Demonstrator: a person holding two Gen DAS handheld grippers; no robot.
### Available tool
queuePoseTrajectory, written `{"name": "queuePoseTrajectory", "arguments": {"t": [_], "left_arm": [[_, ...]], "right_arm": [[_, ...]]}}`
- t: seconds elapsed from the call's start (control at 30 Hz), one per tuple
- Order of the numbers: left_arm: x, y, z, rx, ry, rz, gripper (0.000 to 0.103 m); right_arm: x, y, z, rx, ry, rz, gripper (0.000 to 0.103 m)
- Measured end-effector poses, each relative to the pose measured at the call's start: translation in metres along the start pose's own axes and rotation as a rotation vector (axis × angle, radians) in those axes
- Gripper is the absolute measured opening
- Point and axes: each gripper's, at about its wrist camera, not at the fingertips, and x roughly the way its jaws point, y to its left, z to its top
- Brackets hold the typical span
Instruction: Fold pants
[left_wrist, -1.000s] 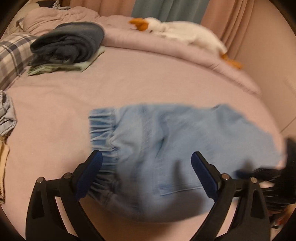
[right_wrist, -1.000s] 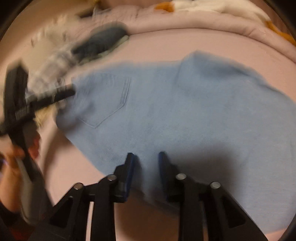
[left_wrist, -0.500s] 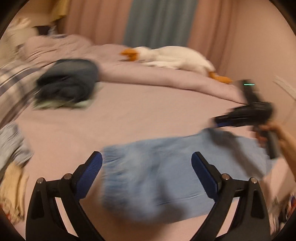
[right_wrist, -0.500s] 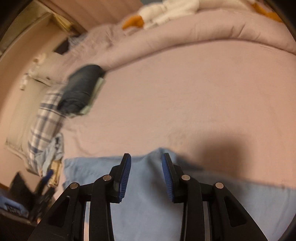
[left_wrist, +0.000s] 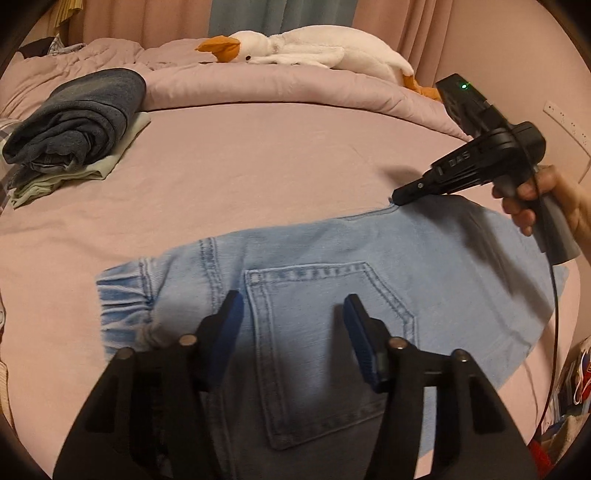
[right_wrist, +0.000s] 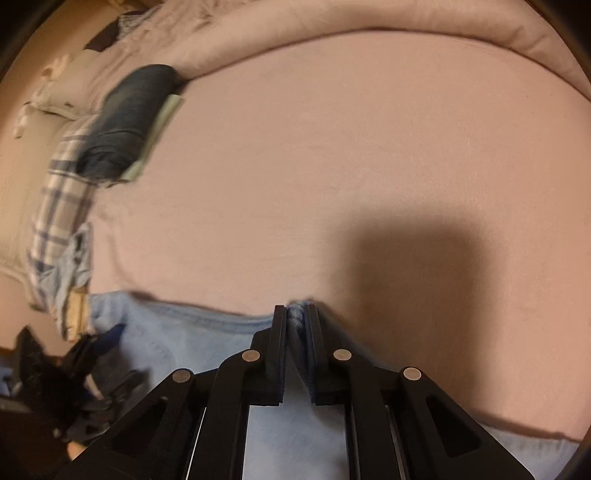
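Pants pinched at the far edge on the bed.

A fold of the pants (right_wrist: 295, 314) is pinched between the closing jaws of the right gripper (right_wrist: 295, 310); the left gripper (left_wrist: 291, 306) is seen closing over the back pocket (left_wrist: 328, 332), its jaws half wide and nothing seen gripped. "DAS" is read on the right gripper only in the left view, where a hand (left_wrist: 546, 206), a plush goose (left_wrist: 314, 48) and folded clothes (left_wrist: 74, 122) are shown. The light-blue denim, elastic-waisted, lies flat on the bed (left_wrist: 258, 166).

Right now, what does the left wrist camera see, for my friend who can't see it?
The left gripper, jaws closing, hovers over the light blue jeans lying on a pink bed. The right gripper pinches their far edge. A white toy goose lies behind.
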Motion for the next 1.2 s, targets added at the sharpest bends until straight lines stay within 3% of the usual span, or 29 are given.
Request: {"name": "queuePoseTrajectory", "arguments": {"t": [0.13, 0.3, 0.43, 0.5, 0.6, 0.67, 0.77, 0.8, 0.87, 0.97, 1.0, 1.03, 1.13, 1.2], "left_arm": [[0.001, 0.004, -0.005, -0.026, 0.004, -0.013, 0.05], [0.003, 0.006, 0.0, -0.045, 0.01, -0.041, 0.05], [0.003, 0.005, 0.001, -0.061, 0.006, -0.055, 0.054], [0.003, 0.004, 0.002, -0.061, 0.007, -0.055, 0.056], [0.005, 0.002, 0.003, -0.056, 0.013, -0.049, 0.056], [0.005, 0.002, 0.004, -0.058, 0.017, -0.049, 0.056], [0.005, 0.004, 0.005, -0.083, 0.025, -0.053, 0.056], [0.005, 0.005, 0.006, -0.088, 0.028, -0.054, 0.056], [0.006, 0.005, 0.007, -0.097, 0.038, -0.054, 0.057], [0.007, 0.004, 0.007, -0.102, 0.038, -0.044, 0.058], [0.007, 0.002, 0.007, -0.1, 0.037, -0.038, 0.059], [0.007, 0.001, 0.007, -0.098, 0.035, -0.033, 0.06], [0.009, -0.006, 0.006, -0.072, 0.034, -0.005, 0.064], [0.011, -0.011, 0.005, -0.043, 0.039, 0.015, 0.067]], "right_arm": [[-0.011, -0.005, 0.0, 0.016, -0.075, -0.027, 0.009], [-0.093, -0.025, -0.021, 0.061, -0.32, -0.003, 0.009], [-0.114, -0.028, -0.063, -0.017, -0.264, -0.025, 0.009], [-0.104, -0.029, -0.081, -0.046, -0.201, -0.01, 0.009], [-0.072, -0.047, -0.085, -0.018, -0.127, -0.083, 0.009], [-0.057, -0.064, -0.075, 0.048, -0.183, -0.167, 0.008], [-0.056, -0.085, -0.067, 0.193, -0.295, -0.138, 0.004], [-0.059, -0.088, -0.066, 0.237, -0.319, -0.181, 0.004], [-0.069, -0.085, -0.073, 0.276, -0.369, -0.182, 0.004], [-0.092, -0.057, -0.107, 0.183, -0.423, -0.143, 0.015], [-0.092, -0.051, -0.118, 0.16, -0.411, -0.134, 0.032], [-0.089, -0.045, -0.131, 0.137, -0.384, -0.136, 0.038], [-0.077, -0.048, -0.18, 0.122, -0.303, -0.19, 0.038], [-0.089, -0.049, -0.218, 0.105, -0.354, -0.164, 0.038]]}}
